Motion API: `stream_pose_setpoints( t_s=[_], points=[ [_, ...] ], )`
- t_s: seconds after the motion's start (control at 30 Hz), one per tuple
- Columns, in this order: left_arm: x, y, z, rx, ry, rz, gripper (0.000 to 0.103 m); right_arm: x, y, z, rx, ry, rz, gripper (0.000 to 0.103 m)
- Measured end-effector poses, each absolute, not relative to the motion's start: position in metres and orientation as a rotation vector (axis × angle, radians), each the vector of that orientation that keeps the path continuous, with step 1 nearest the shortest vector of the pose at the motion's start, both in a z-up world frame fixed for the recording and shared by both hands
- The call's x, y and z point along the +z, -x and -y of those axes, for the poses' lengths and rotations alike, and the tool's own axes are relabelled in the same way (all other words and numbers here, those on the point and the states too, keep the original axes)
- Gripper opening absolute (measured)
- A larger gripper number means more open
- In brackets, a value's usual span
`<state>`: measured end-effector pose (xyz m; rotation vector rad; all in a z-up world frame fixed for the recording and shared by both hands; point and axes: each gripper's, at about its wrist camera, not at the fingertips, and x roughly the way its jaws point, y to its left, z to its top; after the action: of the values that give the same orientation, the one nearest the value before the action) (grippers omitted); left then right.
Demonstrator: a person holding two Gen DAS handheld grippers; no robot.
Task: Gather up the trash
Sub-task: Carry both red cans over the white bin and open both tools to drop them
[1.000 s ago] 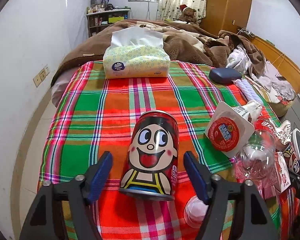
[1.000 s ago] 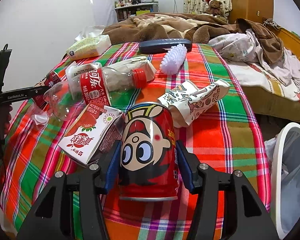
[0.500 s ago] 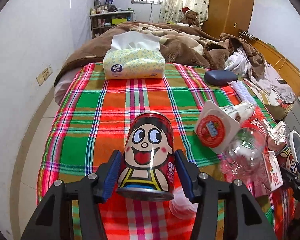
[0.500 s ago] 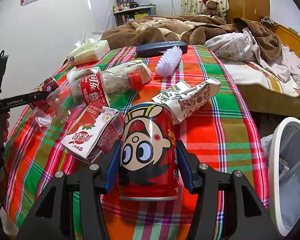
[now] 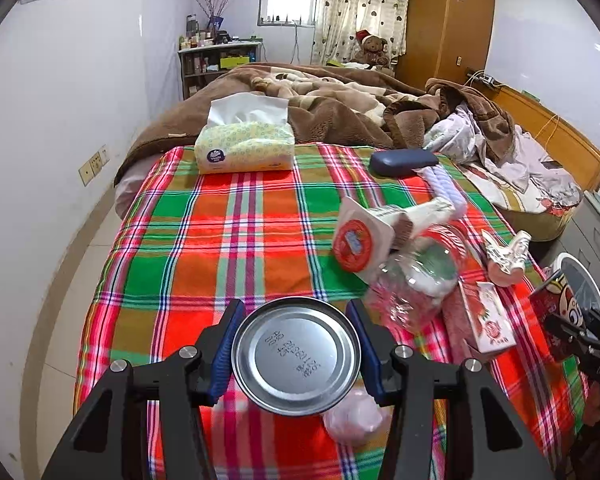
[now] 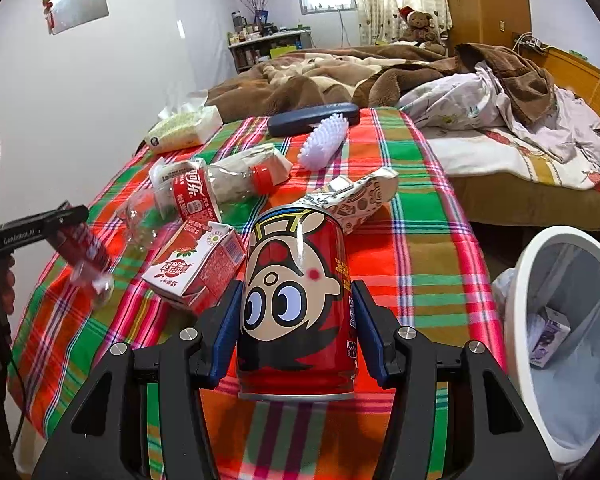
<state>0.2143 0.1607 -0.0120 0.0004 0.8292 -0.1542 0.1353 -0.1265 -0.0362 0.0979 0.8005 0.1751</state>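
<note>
My left gripper [image 5: 296,354] is shut on a red cartoon can [image 5: 297,356], lifted and tipped so its silver bottom faces the camera; the same can shows blurred in the right wrist view [image 6: 85,252]. My right gripper [image 6: 296,320] is shut on a second red cartoon can [image 6: 298,300], held upside down above the plaid cloth; it also shows at the right edge of the left wrist view [image 5: 558,314]. A white trash bin [image 6: 518,300] with a liner stands right of the table, a small box inside it.
On the plaid table [image 5: 204,248] lie a clear cola bottle [image 6: 204,194], a strawberry milk carton [image 6: 196,264], a patterned wrapper [image 6: 356,196], a white brush [image 6: 324,142], a dark case [image 6: 312,119], a tissue pack [image 5: 244,148] and a cup lid [image 5: 354,420]. A bed lies behind.
My left gripper has lifted its can off the cloth and tipped it until the bottom faces the camera. My right gripper has risen a little with its can.
</note>
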Motion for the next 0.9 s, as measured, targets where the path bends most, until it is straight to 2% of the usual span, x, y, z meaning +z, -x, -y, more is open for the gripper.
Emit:
stream_pose_setpoints(
  t_s=[0.37,0.9],
  points=[
    [0.022,-0.176,-0.118,-0.209,-0.017,-0.741,0.052,-0.025,-0.121,0.148,0.181,-0.132,-0.75,0.054],
    [0.054,-0.144,0.004,-0.431,-0.099,-0.666,0.052,-0.001,-0.092,0.204,0.099,-0.167,-0.658,0.054]
  ],
)
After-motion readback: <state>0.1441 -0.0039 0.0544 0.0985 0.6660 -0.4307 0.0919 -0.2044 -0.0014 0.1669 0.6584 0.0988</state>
